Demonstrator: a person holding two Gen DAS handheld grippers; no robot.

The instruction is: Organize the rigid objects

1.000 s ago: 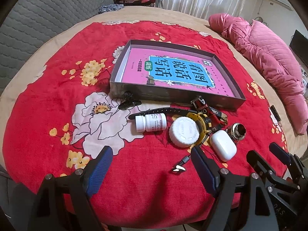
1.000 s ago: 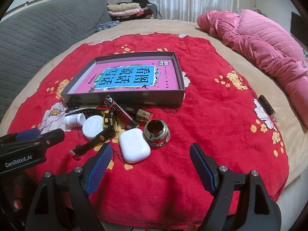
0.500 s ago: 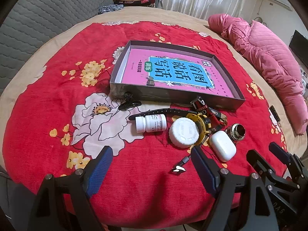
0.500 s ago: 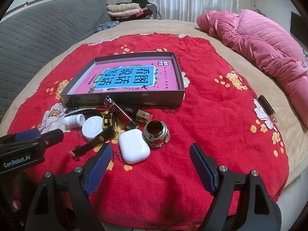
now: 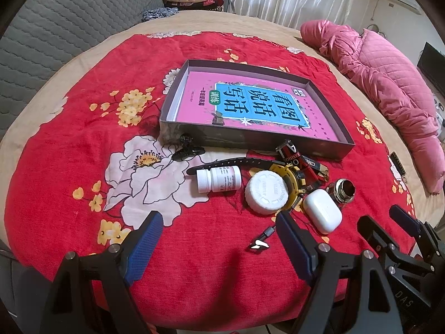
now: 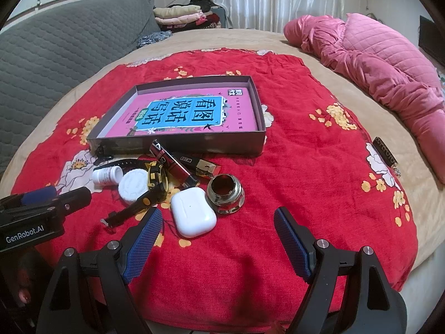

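Nearest me, my left gripper [image 5: 219, 239] hangs over the red cloth [image 5: 69, 167] with its fingers spread wide and nothing between them. My right gripper [image 6: 218, 236] does the same, fingers wide apart and empty, low over the cloth's near edge.

Just past the right gripper's left finger lies the white earbud case [image 6: 193, 213], with the metal ring [image 6: 225, 192] touching its far right side. Left of the case sits the yellow watch [image 6: 157, 178], its strap running down toward me, and the white cap [image 6: 133, 185] rests against the watch's left. Beyond the cap the pill bottle [image 5: 218, 179] lies on its side. A small clip [image 5: 260, 243] sits alone on the cloth, just beside the left gripper's right finger.

Behind the watch a red tube [image 6: 172, 164] and a dark lighter [image 6: 204, 167] lie angled, near the tray wall. A black hair clip [image 5: 186, 147] lies at the tray's near left corner.

Farther back, the tray [image 6: 178, 143] holds only a pink book [image 6: 189, 111], lying flat. Beyond that, a pink quilt [image 6: 375, 64] lies along the right, well apart from everything.
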